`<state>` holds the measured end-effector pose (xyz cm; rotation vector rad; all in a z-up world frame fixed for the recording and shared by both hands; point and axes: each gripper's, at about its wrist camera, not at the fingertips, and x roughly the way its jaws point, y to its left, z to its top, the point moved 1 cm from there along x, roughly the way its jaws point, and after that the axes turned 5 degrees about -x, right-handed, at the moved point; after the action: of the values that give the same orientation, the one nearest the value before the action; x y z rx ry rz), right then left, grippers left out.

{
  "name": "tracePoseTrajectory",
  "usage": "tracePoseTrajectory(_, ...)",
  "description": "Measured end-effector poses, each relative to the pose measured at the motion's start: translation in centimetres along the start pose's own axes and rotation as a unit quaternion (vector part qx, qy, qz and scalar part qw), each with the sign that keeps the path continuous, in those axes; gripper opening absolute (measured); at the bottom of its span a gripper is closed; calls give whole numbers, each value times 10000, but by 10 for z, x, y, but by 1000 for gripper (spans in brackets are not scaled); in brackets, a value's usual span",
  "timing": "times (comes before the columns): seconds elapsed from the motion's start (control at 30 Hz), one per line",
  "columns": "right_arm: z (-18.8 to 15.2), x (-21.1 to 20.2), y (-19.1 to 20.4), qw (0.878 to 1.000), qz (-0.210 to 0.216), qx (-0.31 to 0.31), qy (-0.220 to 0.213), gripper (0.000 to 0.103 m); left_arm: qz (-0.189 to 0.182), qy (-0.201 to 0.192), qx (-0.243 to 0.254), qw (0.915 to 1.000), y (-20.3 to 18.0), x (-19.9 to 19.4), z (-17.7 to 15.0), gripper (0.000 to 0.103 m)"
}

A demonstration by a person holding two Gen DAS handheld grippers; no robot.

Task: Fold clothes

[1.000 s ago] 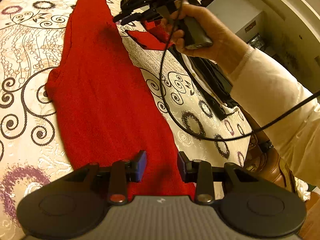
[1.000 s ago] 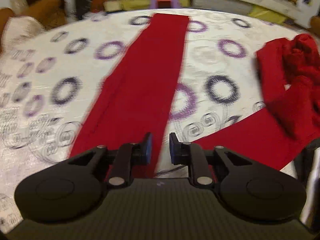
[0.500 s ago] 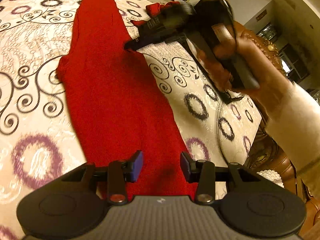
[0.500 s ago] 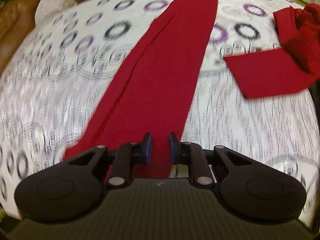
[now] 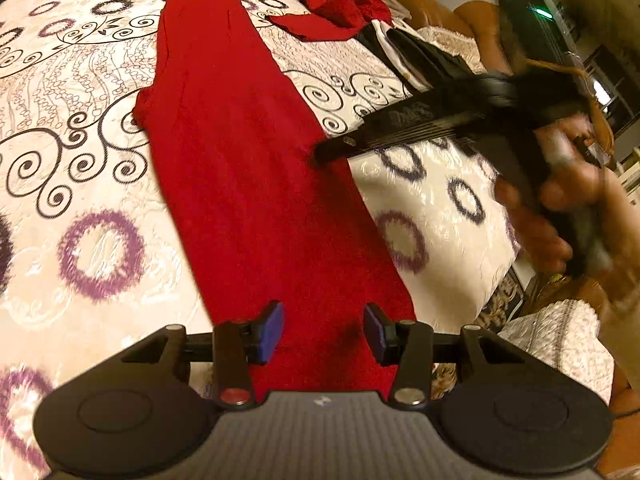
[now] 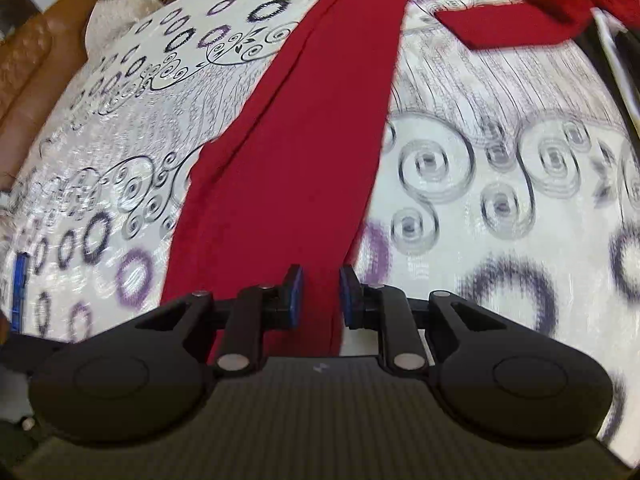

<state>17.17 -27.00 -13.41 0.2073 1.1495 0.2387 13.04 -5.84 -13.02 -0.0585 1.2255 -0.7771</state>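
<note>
A long red garment (image 5: 240,160) lies flat and narrow along the patterned bedspread (image 5: 80,160), running from the far end towards me. My left gripper (image 5: 323,330) hovers over its near end, its jaws opening, with cloth below them and nothing between the blue pads. In the right wrist view my right gripper (image 6: 319,296) hangs over the garment's (image 6: 312,140) right edge. Its jaws stand a little apart and are opening, with nothing pinched. The left wrist view shows a hand (image 5: 560,208) holding that right gripper, blurred, its tip at the garment's right edge.
A second red garment (image 5: 340,4) lies crumpled at the far right of the bed, also in the right wrist view (image 6: 540,12). Black and white clothes (image 5: 416,56) lie beside it. A brown sofa (image 6: 28,60) flanks the bed. The bed's edge drops off at the right.
The right gripper has swept along the garment from near the crumpled red pile towards its nearer part. The left gripper's jaws have widened and it has shifted a little over the cloth.
</note>
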Motion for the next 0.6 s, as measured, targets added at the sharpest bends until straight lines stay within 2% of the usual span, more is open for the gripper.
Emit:
tracePoseTrajectory(0.07,-19,-12,-1,9998,87,201,1,28,92,5,22,10000,-1,-4,-3,52)
tracePoseTrajectory(0.13,-44,-23,-1,9984,248,502,6,37,193,-67,103,9997,-1,-8,-5,57)
tracePoseTrajectory(0.33,-108,-44,1,9887,814,1260,66,39,238,-169,422,9987,-5,-29,-20,60)
tracePoseTrajectory(0.47,-132,-43,4,9843,965,1472,117,39,108,-251,689,9972,-13,-37,-26,63)
tracePoseTrajectory(0.6,-134,-37,5,9805,1125,1610,20,39,-82,-152,1012,9947,-22,-31,-32,63)
